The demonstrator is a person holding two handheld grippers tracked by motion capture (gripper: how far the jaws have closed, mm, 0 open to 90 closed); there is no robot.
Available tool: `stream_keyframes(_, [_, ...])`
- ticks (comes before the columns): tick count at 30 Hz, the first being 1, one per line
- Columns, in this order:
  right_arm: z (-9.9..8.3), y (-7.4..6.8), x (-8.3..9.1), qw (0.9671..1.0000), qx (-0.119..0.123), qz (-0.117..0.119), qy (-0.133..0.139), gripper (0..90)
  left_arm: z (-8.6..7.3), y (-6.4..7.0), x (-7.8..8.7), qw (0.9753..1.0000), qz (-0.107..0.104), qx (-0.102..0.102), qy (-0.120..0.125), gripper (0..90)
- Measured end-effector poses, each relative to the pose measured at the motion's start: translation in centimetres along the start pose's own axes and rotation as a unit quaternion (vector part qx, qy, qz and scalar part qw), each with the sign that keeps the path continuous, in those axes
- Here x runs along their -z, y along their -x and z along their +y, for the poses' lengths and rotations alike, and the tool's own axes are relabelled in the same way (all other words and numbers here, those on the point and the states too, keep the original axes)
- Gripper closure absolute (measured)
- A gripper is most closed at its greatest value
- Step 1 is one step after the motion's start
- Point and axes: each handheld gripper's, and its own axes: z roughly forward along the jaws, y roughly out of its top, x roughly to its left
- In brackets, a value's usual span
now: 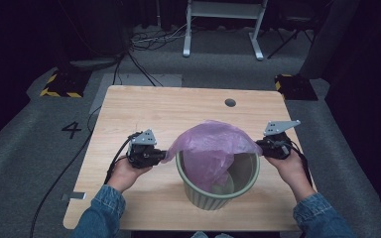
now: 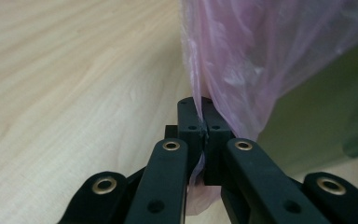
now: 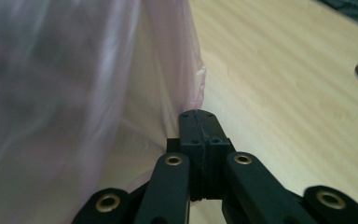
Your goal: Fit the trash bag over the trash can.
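A pale green ribbed bin point(image 1: 219, 194) stands near the table's front edge. A thin pink plastic bag point(image 1: 211, 145) is spread over its mouth and sags into it. My left gripper point(image 1: 164, 155) is shut on the bag's left edge, just left of the bin's rim. My right gripper point(image 1: 259, 145) is shut on the bag's right edge, beside the rim. In the left gripper view the jaws of the left gripper point(image 2: 202, 122) pinch the pink film point(image 2: 242, 51) with the green bin wall point(image 2: 317, 126) at right. In the right gripper view the right gripper point(image 3: 199, 128) clamps the bag's edge point(image 3: 186, 74).
The wooden table point(image 1: 144, 109) has a round cable hole point(image 1: 230, 102) at the back. Cables trail from both grippers off the table's sides. A white desk frame point(image 1: 223, 25) and yellow-black weighted bases point(image 1: 62, 84) stand on the grey floor beyond.
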Motion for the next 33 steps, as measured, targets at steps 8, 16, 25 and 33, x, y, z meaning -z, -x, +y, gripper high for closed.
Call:
stream_keyframes(8, [-5.5, 0.3, 2.8, 0.9979, -0.057, 0.015, 0.027, 89.9, -2.2, 0.0, 0.7, 0.9998, -0.006, 0.019, 0.001, 88.8])
stream_keyframes(16, [-5.2, -0.5, 4.8, 0.9964, -0.04, -0.025, 0.071, 61.7, -1.5, 0.4, 3.2, 0.9974, 0.004, 0.02, 0.069, 56.5])
stream_keyframes(25, [-2.5, -1.5, 8.7, 0.9897, -0.017, -0.022, 0.14, 47.2, -0.3, 1.5, 6.6, 0.9887, -0.017, -0.006, 0.149, 44.1])
stream_keyframes(33, [1.4, -4.2, 8.6, 0.9876, 0.027, 0.041, 0.149, 43.6, 2.5, 2.9, 4.2, 0.9926, -0.017, -0.041, 0.113, 38.5])
